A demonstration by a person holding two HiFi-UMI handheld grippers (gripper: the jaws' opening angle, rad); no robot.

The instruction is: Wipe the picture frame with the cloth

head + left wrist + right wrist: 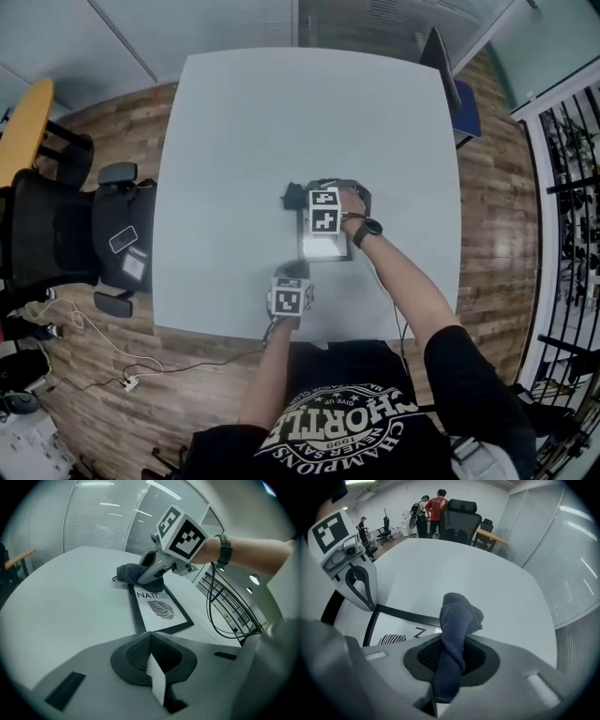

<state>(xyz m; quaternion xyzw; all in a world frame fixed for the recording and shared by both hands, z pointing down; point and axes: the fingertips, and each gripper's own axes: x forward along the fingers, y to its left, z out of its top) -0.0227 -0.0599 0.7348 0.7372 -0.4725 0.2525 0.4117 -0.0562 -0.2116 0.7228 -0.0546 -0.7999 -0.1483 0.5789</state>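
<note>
Picture frame lies flat on white tabletop; wood floor, black chair alongside. My right fingers clamp the cloth; my left fingers sit together.

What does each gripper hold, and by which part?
The right gripper pinches the cloth by a bunched part; the rest sticks out ahead. The left gripper holds nothing, jaws together.

I count one table, with one picture frame and one cloth on it, two grippers over it, the left gripper and the right gripper, and one wristwatch above it.
</note>
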